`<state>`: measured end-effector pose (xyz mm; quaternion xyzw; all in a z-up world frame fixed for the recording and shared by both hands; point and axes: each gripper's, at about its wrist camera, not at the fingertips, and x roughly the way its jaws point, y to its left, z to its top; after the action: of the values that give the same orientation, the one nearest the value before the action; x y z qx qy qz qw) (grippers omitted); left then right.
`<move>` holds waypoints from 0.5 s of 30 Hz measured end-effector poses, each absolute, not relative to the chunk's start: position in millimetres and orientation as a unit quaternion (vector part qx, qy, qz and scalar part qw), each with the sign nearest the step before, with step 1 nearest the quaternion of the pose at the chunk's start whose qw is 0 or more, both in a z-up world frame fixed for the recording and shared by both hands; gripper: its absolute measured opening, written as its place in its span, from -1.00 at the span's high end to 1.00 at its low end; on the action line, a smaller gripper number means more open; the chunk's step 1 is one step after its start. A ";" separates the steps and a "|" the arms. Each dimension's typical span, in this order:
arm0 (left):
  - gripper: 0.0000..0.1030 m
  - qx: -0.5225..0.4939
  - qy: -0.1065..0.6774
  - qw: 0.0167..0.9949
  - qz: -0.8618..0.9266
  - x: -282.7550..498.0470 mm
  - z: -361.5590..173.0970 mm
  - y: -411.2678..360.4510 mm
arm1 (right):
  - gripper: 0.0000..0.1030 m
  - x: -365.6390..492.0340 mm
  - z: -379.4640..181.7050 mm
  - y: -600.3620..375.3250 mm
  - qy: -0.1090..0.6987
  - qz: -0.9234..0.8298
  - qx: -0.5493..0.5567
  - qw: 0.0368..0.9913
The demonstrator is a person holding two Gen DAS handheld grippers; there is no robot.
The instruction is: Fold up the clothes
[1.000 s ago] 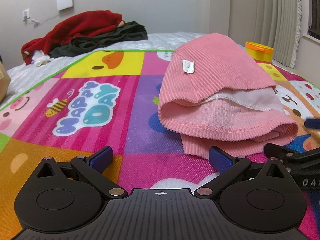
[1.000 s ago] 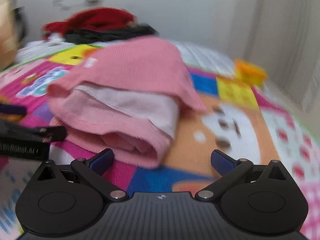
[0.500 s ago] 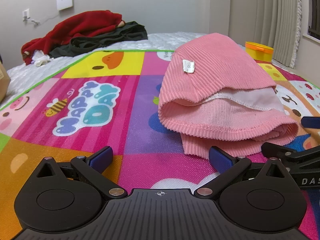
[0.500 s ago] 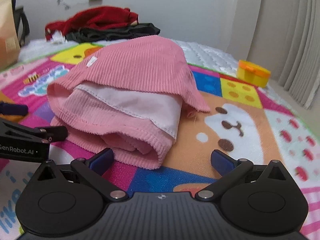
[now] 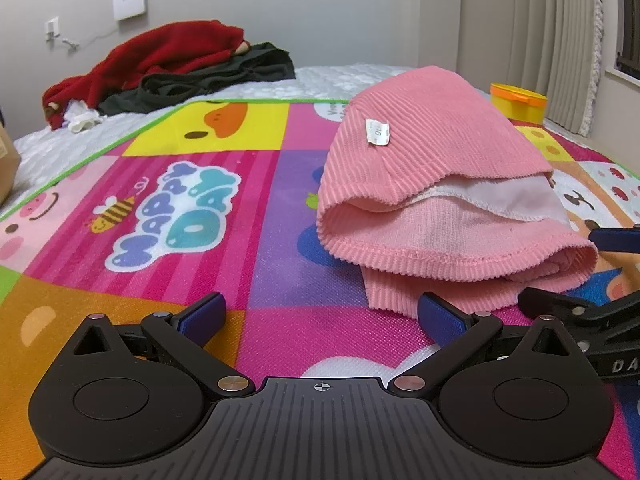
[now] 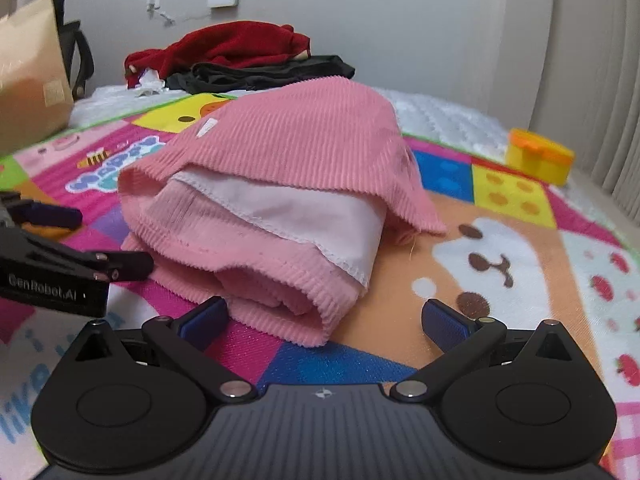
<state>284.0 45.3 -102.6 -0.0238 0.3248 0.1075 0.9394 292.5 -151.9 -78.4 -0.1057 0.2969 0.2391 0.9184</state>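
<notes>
A pink ribbed garment [image 5: 432, 184] lies folded in a thick bundle on the colourful play mat [image 5: 176, 200], its white lining and a small size label showing. My left gripper [image 5: 320, 316] rests low on the mat, open and empty, with the bundle ahead to its right. In the right wrist view the same pink garment [image 6: 280, 184] sits just ahead of my right gripper [image 6: 324, 320], which is open with the bundle's near folded edge between its fingers, untouched. Each gripper shows at the edge of the other's view.
A red garment [image 5: 168, 56] and a dark garment [image 5: 224, 76] are heaped at the back by the wall. A yellow-orange tub [image 6: 540, 156] sits at the mat's far right. A brown box [image 6: 32, 76] stands at the left. Curtains hang on the right.
The right gripper's view has steadied and drawn slightly nearer the pink bundle. The left gripper and the garment have stayed still.
</notes>
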 end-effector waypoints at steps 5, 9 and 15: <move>-1.00 -0.024 0.325 0.939 0.108 283.8 -102.6 45.6 | -1.00 290.7 -78.4 -148.0 0.296 0.237 -0.110 0.919; -1.00 -0.024 0.325 0.939 0.108 283.9 -102.6 45.2 | -1.00 292.6 -78.2 -148.7 0.298 0.238 -0.107 0.918; -1.00 -0.024 0.324 0.940 0.108 283.5 -102.6 45.1 | -1.00 291.6 -77.8 -147.9 0.298 0.237 -0.108 0.918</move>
<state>283.5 45.1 -102.6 -0.0241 0.3239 0.1077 0.9396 291.6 -147.9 -77.8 -0.1077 0.2984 0.2367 0.9183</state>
